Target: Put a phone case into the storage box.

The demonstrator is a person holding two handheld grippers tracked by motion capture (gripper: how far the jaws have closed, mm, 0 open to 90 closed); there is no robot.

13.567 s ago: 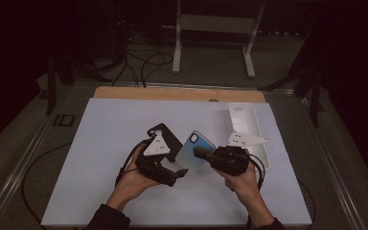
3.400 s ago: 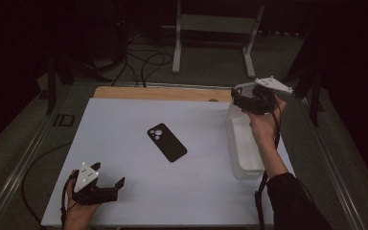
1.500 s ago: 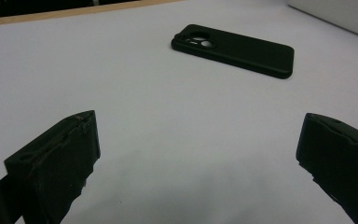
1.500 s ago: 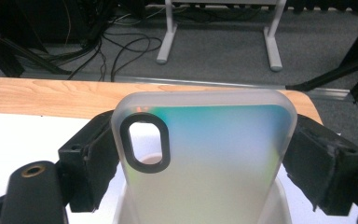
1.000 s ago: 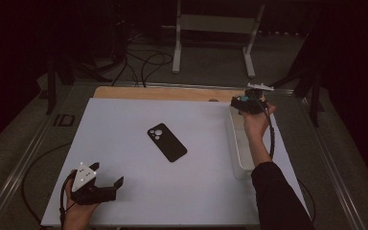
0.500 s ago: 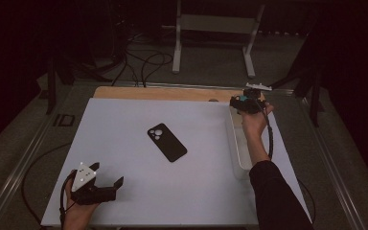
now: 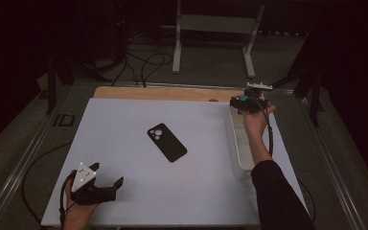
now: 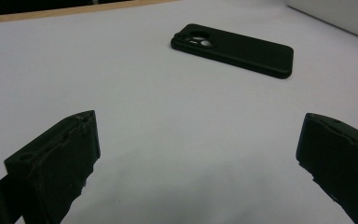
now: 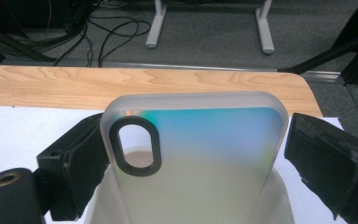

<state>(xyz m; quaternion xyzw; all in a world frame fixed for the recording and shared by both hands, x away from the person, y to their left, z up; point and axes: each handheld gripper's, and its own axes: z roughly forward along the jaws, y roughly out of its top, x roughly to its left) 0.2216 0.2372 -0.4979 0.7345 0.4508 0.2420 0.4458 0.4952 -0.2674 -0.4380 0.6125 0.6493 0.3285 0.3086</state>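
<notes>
A frosted phone case with a blue tint and an oval camera hole stands upright between the jaws of my right gripper. Those jaws have just been opening, and a sliver of gap shows at the case's right edge. The case's lower end dips into a white tray. From above, my right gripper is over the far end of that tray. A phone in a black case lies camera side up mid-table, also ahead of my left gripper. My left gripper rests open near the front left corner.
The white mat covers the table, with a strip of bare wood along the far edge. Cables and a metal stand's legs lie on the floor beyond. A metal rail runs along the left side.
Since several seconds ago my right gripper has come down with the frosted case to the tray's far end. In the last second neither hand has visibly moved.
</notes>
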